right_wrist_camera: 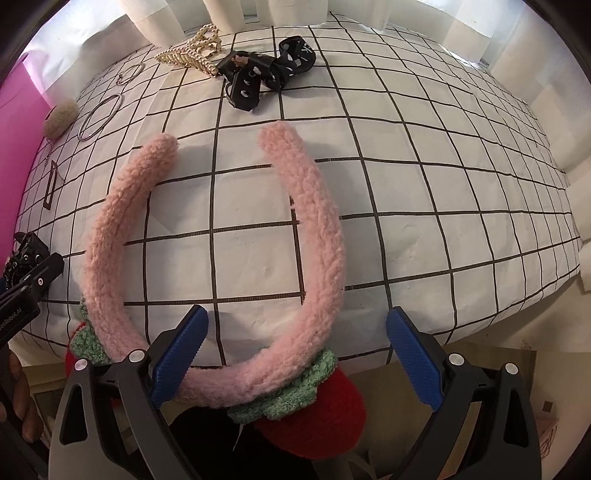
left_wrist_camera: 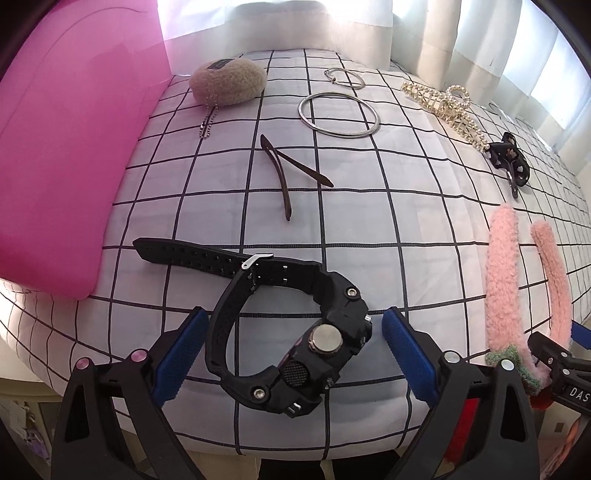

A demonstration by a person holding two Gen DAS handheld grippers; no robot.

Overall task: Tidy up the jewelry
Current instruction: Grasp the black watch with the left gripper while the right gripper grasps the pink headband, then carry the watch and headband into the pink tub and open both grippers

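A black wristwatch (left_wrist_camera: 295,343) lies on the checked cloth (left_wrist_camera: 369,229) between the fingers of my left gripper (left_wrist_camera: 291,354), which is open around it. A pink fluffy headband (right_wrist_camera: 207,258) with green and red strawberry ornaments lies at the cloth's front edge; my right gripper (right_wrist_camera: 295,354) is open with the band's base between its fingers. The headband also shows in the left wrist view (left_wrist_camera: 506,288). Farther back lie a dark hair clip (left_wrist_camera: 288,173), two silver bangles (left_wrist_camera: 340,114), a pearl claw clip (left_wrist_camera: 443,107), a black bow clip (right_wrist_camera: 262,74) and a beige fuzzy keychain (left_wrist_camera: 227,83).
A pink box (left_wrist_camera: 66,147) stands at the left edge of the cloth. White curtains (left_wrist_camera: 443,29) hang behind. The cloth's front edge drops off just under both grippers. The left gripper's side shows in the right wrist view (right_wrist_camera: 26,280).
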